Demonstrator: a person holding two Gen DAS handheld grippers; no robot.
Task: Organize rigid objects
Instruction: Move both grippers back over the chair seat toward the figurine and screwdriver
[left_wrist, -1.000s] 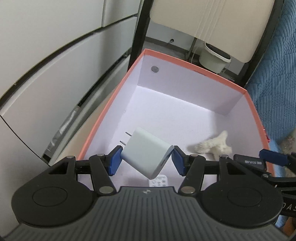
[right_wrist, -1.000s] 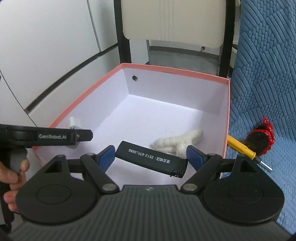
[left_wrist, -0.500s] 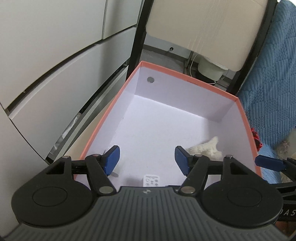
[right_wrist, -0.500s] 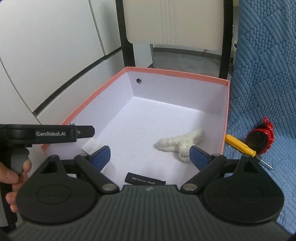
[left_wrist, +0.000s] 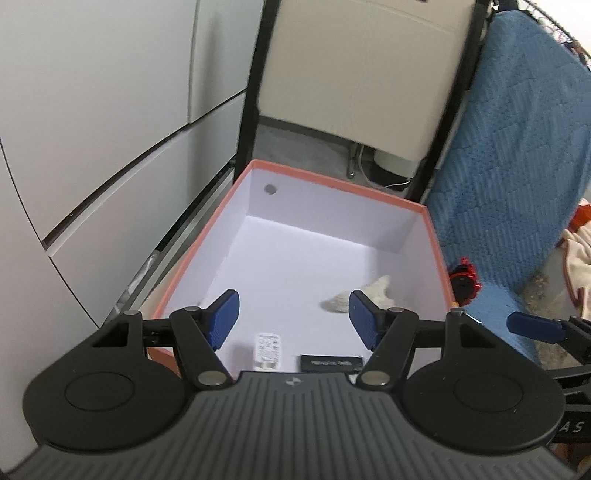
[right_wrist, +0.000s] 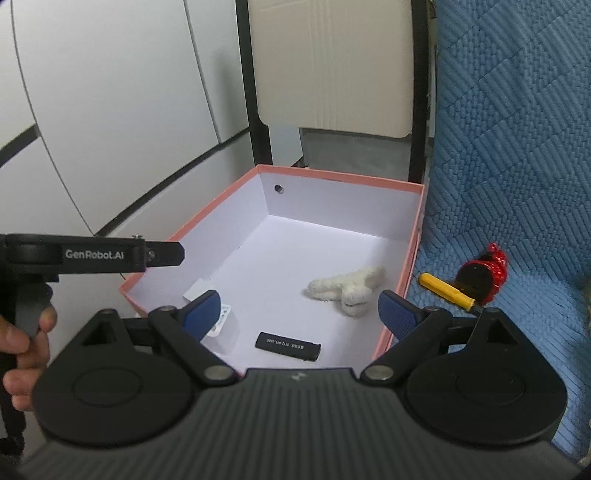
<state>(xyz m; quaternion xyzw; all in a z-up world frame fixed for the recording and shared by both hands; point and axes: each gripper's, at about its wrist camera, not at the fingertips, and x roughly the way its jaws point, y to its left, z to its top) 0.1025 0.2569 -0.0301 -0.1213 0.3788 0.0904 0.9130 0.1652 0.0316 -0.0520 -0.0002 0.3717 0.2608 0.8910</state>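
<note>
A pink-rimmed box (left_wrist: 428, 214) (right_wrist: 419, 236) with a white inside holds a white charger (left_wrist: 268, 350) (right_wrist: 221, 325), a black lighter (left_wrist: 330, 363) (right_wrist: 288, 346) and a white plush toy (left_wrist: 373, 295) (right_wrist: 347, 288). My left gripper (left_wrist: 291, 317) is open and empty above the box's near end. My right gripper (right_wrist: 299, 312) is open and empty above the near end too. A yellow-handled screwdriver (right_wrist: 447, 291) and a red and black object (right_wrist: 484, 273) (left_wrist: 465, 280) lie on the blue cover right of the box.
A blue quilted cover (right_wrist: 517, 184) (left_wrist: 517, 166) drapes the seat at right. White cabinet panels (right_wrist: 110, 110) stand at left. A black-framed chair back (right_wrist: 332, 74) stands behind the box. The left gripper's arm (right_wrist: 92, 254) shows in the right wrist view.
Both grippers opened: the left let go of the white charger, the right let go of the black lighter, and both dropped into the box. Both grippers then rose and pulled back.
</note>
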